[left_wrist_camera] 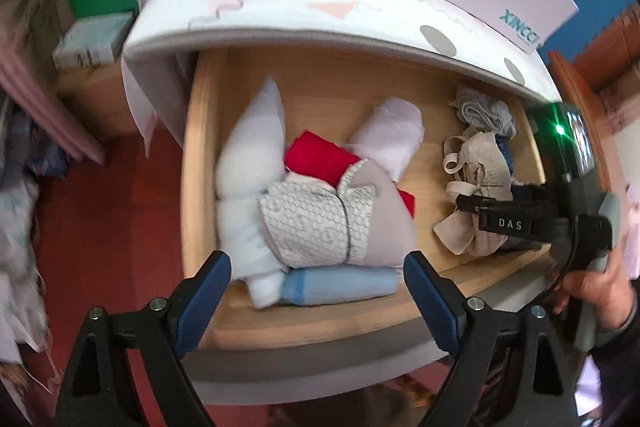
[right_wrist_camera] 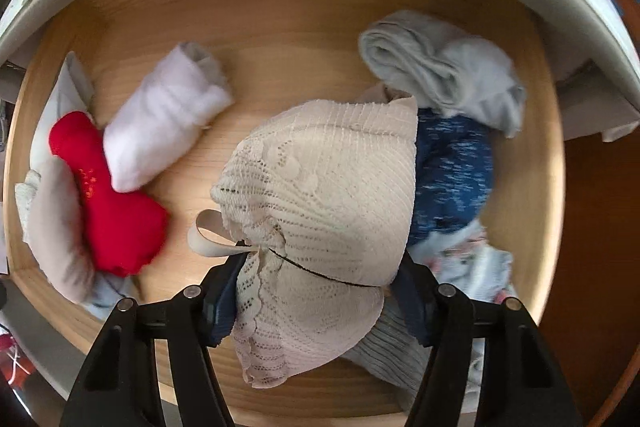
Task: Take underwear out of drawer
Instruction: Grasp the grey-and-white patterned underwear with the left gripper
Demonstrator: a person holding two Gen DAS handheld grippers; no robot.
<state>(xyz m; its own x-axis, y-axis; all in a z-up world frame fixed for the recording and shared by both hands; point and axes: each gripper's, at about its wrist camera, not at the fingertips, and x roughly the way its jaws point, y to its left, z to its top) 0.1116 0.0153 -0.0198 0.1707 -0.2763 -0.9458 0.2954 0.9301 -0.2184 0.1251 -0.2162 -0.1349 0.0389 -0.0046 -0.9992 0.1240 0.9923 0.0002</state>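
Observation:
The wooden drawer [left_wrist_camera: 200, 147] stands pulled out under a white cabinet top. A beige lace bra [right_wrist_camera: 320, 187] lies at its right side [left_wrist_camera: 480, 159], on other clothes. My right gripper [right_wrist_camera: 316, 303] points straight down into the drawer, and both blue pads press the bunched lace cup from either side. In the left wrist view a hand [left_wrist_camera: 592, 291] holds that gripper over the bra. My left gripper [left_wrist_camera: 318, 291] hovers open above the drawer's front edge, over the folded pile, with nothing between its fingers.
The drawer's left half holds a red cloth [left_wrist_camera: 316, 155], white rolls [left_wrist_camera: 392, 135], a patterned bundle [left_wrist_camera: 308, 223] and a light blue roll [left_wrist_camera: 340, 285]. Grey cloth [right_wrist_camera: 440, 67] and blue speckled cloth [right_wrist_camera: 452, 171] lie beside the bra. A patterned mat [left_wrist_camera: 320, 7] covers the cabinet top. The floor [left_wrist_camera: 112, 227] is red.

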